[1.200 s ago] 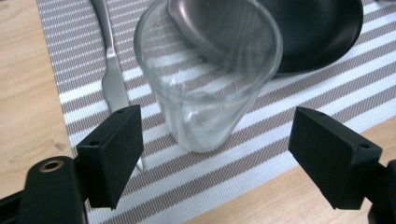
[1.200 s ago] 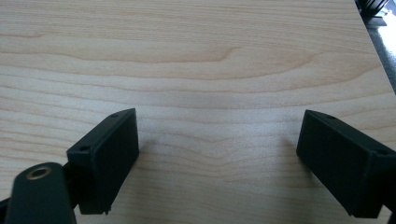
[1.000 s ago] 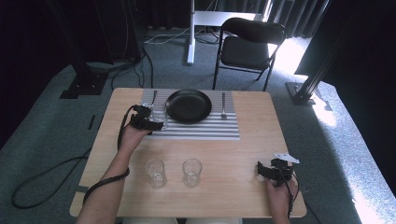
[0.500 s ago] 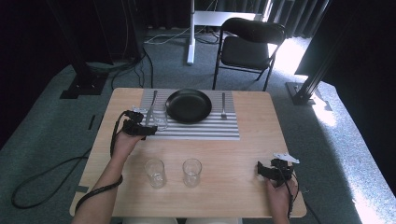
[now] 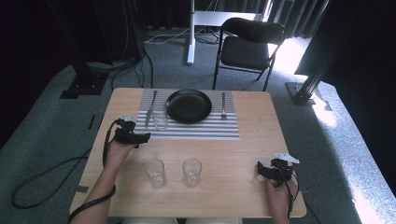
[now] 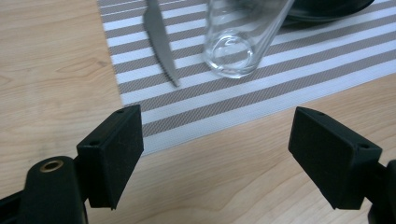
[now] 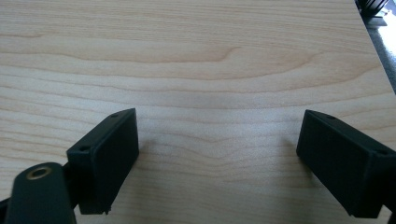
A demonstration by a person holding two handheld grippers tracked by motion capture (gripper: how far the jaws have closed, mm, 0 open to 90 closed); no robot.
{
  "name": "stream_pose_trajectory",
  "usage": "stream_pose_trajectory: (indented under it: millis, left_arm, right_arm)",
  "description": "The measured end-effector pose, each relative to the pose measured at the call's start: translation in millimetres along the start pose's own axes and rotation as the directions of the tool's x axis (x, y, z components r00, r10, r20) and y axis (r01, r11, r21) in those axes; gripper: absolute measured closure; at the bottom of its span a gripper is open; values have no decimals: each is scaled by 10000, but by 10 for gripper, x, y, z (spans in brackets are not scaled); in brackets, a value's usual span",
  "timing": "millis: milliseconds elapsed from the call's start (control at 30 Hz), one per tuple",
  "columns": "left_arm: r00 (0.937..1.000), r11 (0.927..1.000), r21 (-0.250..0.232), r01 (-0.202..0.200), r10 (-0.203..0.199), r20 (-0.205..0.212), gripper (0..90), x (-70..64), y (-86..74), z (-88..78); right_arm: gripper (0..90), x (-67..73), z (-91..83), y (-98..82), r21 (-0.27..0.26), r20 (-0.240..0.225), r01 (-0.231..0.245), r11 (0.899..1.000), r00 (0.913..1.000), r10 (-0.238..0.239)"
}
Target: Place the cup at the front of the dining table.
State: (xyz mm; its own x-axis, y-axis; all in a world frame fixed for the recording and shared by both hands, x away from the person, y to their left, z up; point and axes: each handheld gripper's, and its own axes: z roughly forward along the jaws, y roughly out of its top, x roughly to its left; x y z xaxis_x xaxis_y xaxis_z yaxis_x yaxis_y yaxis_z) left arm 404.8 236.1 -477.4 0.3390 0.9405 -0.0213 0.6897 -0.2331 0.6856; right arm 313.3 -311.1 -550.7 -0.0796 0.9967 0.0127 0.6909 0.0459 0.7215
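A clear glass (image 5: 160, 119) (image 6: 236, 42) stands upright on the striped placemat (image 5: 196, 129) (image 6: 280, 88), beside the knife (image 5: 150, 108) (image 6: 161, 44) and left of the black plate (image 5: 188, 105). My left gripper (image 5: 143, 136) (image 6: 219, 154) hovers over bare wood just short of the placemat's near left corner, open and empty, with the glass beyond its jaws. Two more glasses (image 5: 155, 172) (image 5: 192, 171) stand near the front of the table. My right gripper (image 5: 261, 171) (image 7: 219, 158) rests low at the front right, open, with only wood between its jaws.
A fork (image 5: 223, 105) lies on the placemat right of the plate. The wooden table (image 5: 243, 154) has its front edge close behind both hands. A black chair (image 5: 250, 44) stands beyond the far edge, and cables trail on the floor at left.
My left gripper has drawn back from the glass on the placemat toward the near left, off the mat. The glass stays upright. The right gripper has not moved.
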Motion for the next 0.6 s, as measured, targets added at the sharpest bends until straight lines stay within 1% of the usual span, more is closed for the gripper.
stream_pose_trajectory:
  millis: [67,133,167,200,233,300,367,433,500,533,567,600]
  left_arm:
    - [9999,9999,-47,141,-141,-5,187,24,-44,-18]
    - [9998,9998,-12,197,-198,-78,187,48,-79,-38]
    - [9996,9996,-34,282,-282,-34,187,61,-93,-54]
    - [9994,9994,-83,335,-335,25,187,74,-106,-73]
    - [9992,9992,-129,389,-390,-58,187,81,-117,-89]
    - [9990,9988,-211,443,-444,-39,187,92,-135,-123]
    - [9994,9992,-216,347,-349,-85,186,88,-157,-150]
    - [9993,9993,-265,274,-280,-243,186,80,-187,-168]
    - [9993,9998,-182,121,-127,-356,186,72,-221,-174]
    - [9994,9998,-169,112,-117,-327,186,74,-242,-176]
    - [9994,9995,-202,225,-230,-259,186,76,-264,-175]
    - [9995,9996,-153,239,-243,-211,186,82,-283,-178]
  right_arm:
    - [123,0,0,0,0,0,1,10000,10000,-1]
    - [123,0,0,0,0,-1,0,10000,10000,0]
    - [123,0,0,0,-1,0,0,10000,10000,0]
    - [123,0,0,0,-1,0,0,10000,10000,0]
    - [123,0,0,0,0,-1,-2,10000,10000,2]
    - [123,0,0,0,-1,0,2,10000,10000,-2]
    - [123,0,0,0,2,-1,-4,10000,10000,4]
    - [123,0,0,0,0,0,1,10000,10000,-1]
    - [122,0,0,0,-2,0,2,10000,10000,-2]
    - [122,0,0,0,-1,0,1,10000,10000,-1]
    - [123,0,0,0,-1,-1,1,10000,10000,-1]
    - [123,0,0,0,-2,0,3,10000,10000,-3]
